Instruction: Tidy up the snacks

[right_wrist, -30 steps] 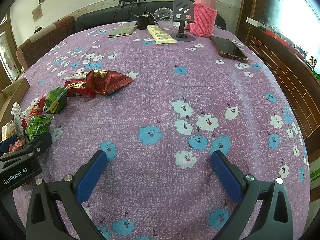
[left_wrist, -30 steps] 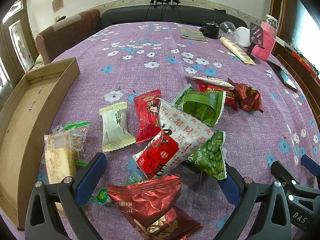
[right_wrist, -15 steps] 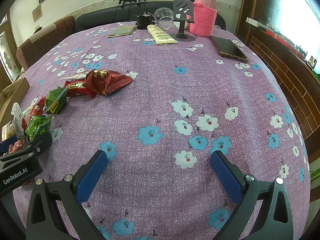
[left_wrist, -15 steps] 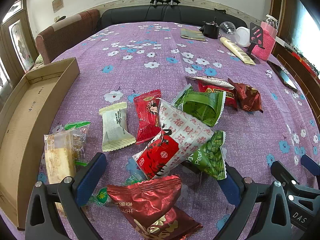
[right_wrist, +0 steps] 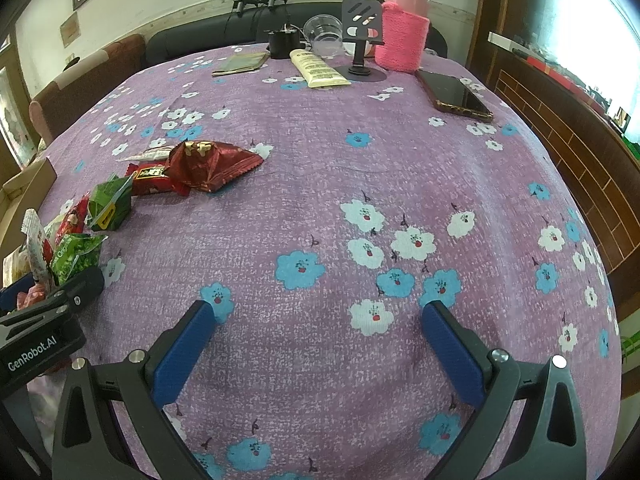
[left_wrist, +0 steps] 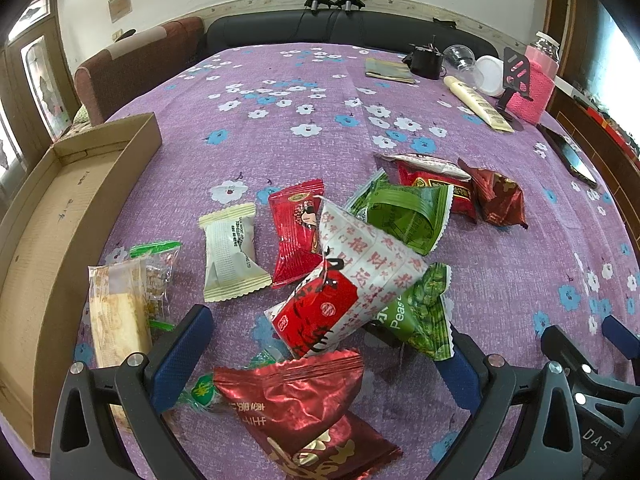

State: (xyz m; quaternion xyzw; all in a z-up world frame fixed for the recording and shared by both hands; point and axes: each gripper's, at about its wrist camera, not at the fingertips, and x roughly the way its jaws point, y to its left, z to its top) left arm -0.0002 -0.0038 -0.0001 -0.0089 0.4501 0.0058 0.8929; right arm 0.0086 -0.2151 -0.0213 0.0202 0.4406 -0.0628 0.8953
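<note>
Several snack packets lie in a loose pile on the purple flowered cloth. My left gripper (left_wrist: pixel 324 344) is open just above the near packets: a dark red foil packet (left_wrist: pixel 296 396), a white-and-red packet (left_wrist: pixel 344 292) and a green peas packet (left_wrist: pixel 424 312). A cream packet (left_wrist: pixel 230 252) and a clear biscuit packet (left_wrist: pixel 116 312) lie to the left. A shallow cardboard box (left_wrist: pixel 60 216) stands at the far left, with nothing in it. My right gripper (right_wrist: pixel 316 336) is open over bare cloth, to the right of the pile (right_wrist: pixel 120 200).
At the table's far side stand a pink knitted bottle (right_wrist: pixel 404 32), a phone stand (right_wrist: pixel 360 40), a cream tube (right_wrist: pixel 318 68), a clear cup (right_wrist: pixel 322 34) and a flat phone (right_wrist: pixel 456 96). A sofa (left_wrist: pixel 320 28) and chair lie behind the table.
</note>
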